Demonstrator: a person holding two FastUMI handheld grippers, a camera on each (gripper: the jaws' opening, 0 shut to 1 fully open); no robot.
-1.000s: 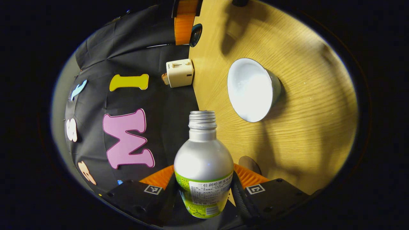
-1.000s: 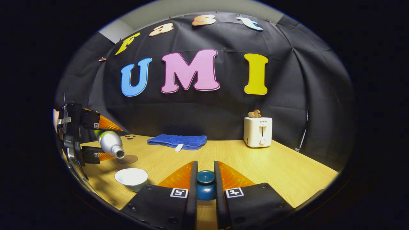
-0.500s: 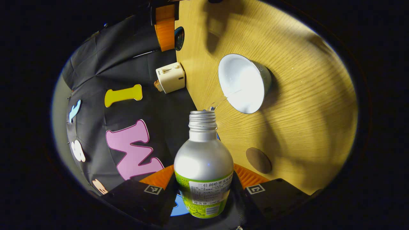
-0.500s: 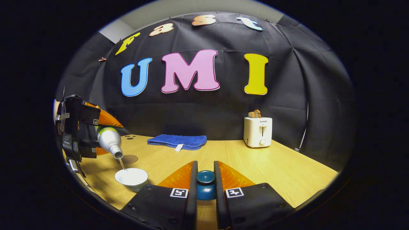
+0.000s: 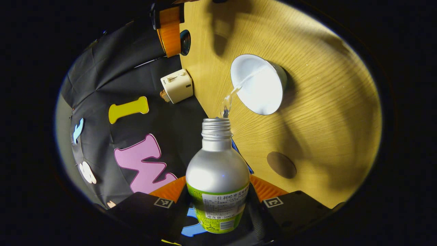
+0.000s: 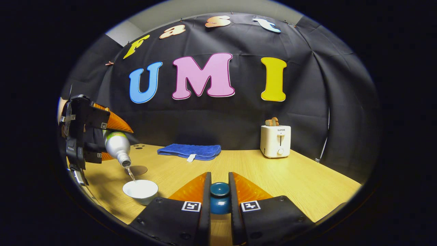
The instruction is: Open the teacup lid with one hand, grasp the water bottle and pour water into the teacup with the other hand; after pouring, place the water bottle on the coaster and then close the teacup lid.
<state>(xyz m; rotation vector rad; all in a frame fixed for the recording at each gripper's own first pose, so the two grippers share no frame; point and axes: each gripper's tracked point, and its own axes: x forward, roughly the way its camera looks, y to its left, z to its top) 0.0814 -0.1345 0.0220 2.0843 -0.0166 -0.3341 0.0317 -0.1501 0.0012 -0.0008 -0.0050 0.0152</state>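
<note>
In the left gripper view my left gripper [image 5: 218, 201] is shut on a silver water bottle [image 5: 217, 174] with a green label, tipped mouth-down toward the white teacup [image 5: 257, 85] on the wooden table. A thin stream of water [image 5: 235, 94] runs from the bottle mouth into the cup. The round brown coaster [image 5: 281, 165] lies beside the cup. In the right gripper view my right gripper [image 6: 219, 196] is shut on the blue teacup lid [image 6: 219, 197], held off to the right of the teacup [image 6: 140, 190]. The left gripper [image 6: 87, 136], bottle [image 6: 117, 147] and coaster [image 6: 137, 169] show at far left.
A cream toaster [image 6: 275, 140] stands at the back right of the table [image 6: 273, 177]. A folded blue cloth [image 6: 189, 151] lies at the back middle near the wall.
The bottle has tipped further down over the cup. One second ago no water ran; now a stream falls into the teacup. The right gripper and the lid have stayed still.
</note>
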